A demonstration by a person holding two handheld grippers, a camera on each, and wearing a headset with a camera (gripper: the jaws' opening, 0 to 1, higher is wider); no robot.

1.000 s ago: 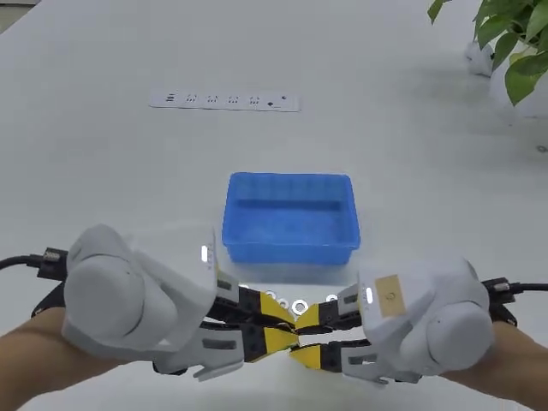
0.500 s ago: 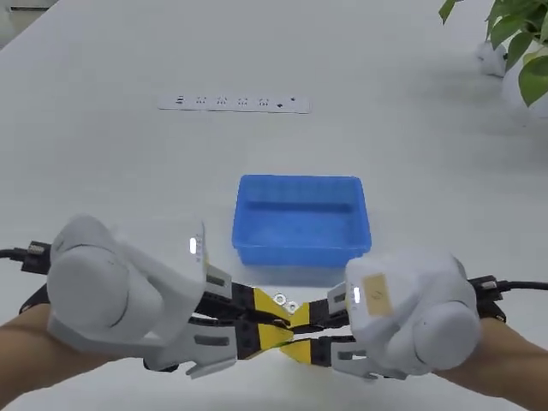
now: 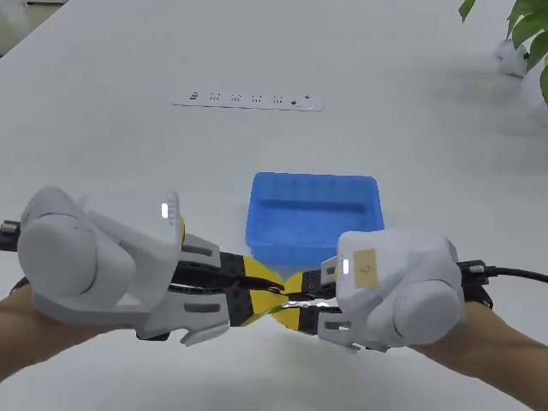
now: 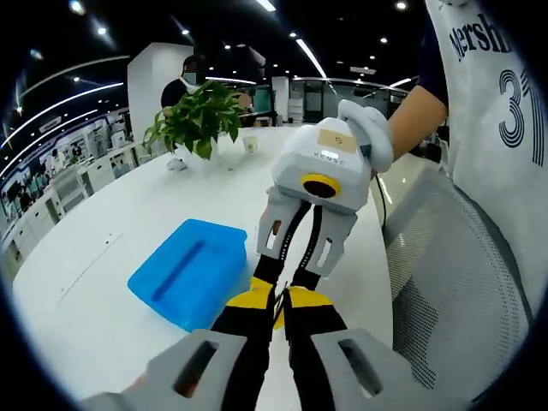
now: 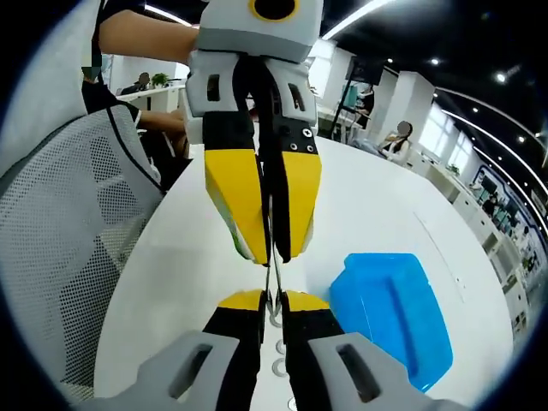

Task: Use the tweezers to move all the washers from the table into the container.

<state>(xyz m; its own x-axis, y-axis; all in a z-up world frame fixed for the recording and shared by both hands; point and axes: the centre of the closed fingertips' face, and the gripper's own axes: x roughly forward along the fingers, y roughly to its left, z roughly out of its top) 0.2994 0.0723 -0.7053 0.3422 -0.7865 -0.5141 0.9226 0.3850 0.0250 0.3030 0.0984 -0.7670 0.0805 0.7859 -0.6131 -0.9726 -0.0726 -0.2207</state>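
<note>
My left gripper (image 3: 257, 295) and right gripper (image 3: 295, 310) meet tip to tip just in front of the blue container (image 3: 313, 214). Thin metal tweezers (image 5: 271, 248) run from the left gripper's yellow jaws above down into my right gripper (image 5: 272, 301). Both pairs of jaws are closed on them. In the left gripper view the left gripper (image 4: 276, 301) stands shut, facing the right gripper (image 4: 295, 257), with the container (image 4: 184, 270) to the left. Small silver washers (image 5: 280, 347) lie on the white table (image 5: 171, 265) under the right jaws, beside the container (image 5: 390, 317).
A white power strip (image 3: 248, 100) lies on the table beyond the container. Plant leaves (image 3: 531, 34) reach in at the far right corner. A potted plant (image 4: 195, 120) stands farther along the table. A mesh chair (image 5: 73, 205) and a person's torso are close to the table edge.
Both grippers have risen, still tip to tip, so their jaws now sit nearer the container's front wall and cover the washers. The head camera has also shifted.
</note>
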